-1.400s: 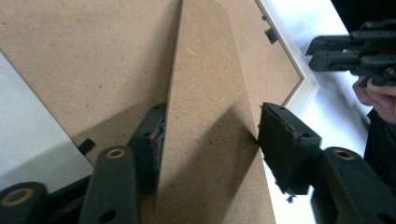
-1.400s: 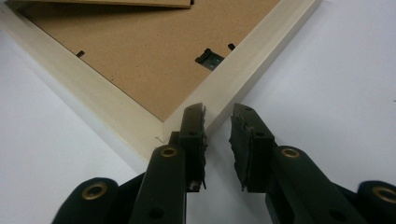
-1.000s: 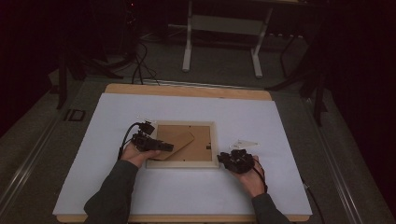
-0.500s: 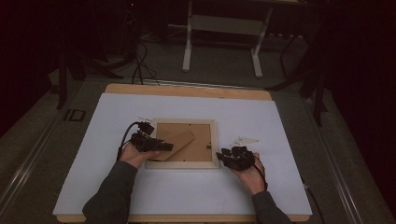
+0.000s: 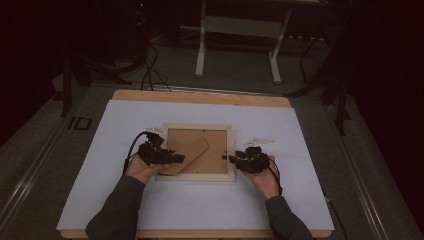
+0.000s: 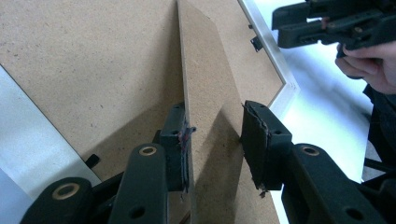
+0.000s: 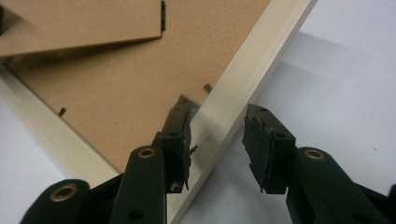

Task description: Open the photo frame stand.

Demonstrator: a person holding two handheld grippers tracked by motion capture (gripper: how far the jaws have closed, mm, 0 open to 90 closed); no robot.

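Note:
A pale wooden picture frame lies face down on the white mat, its brown backing board up. The board's hinged stand is lifted off it. My left gripper reaches in from the left. In the left gripper view the stand rises edge-on between the jaws of my left gripper, which have just been closing; one pad touches it and the other stands slightly off. My right gripper is at the frame's right rail. Its jaws have just been opening and straddle the rail without pressing.
The mat covers a wooden table with room on both sides of the frame. My right gripper and its hand show across the frame in the left gripper view. Metal stand legs and cables sit on the floor behind.
My right gripper has shifted a little toward the frame's right rail and its jaws stand wider. The left hand has kept its place at the stand.

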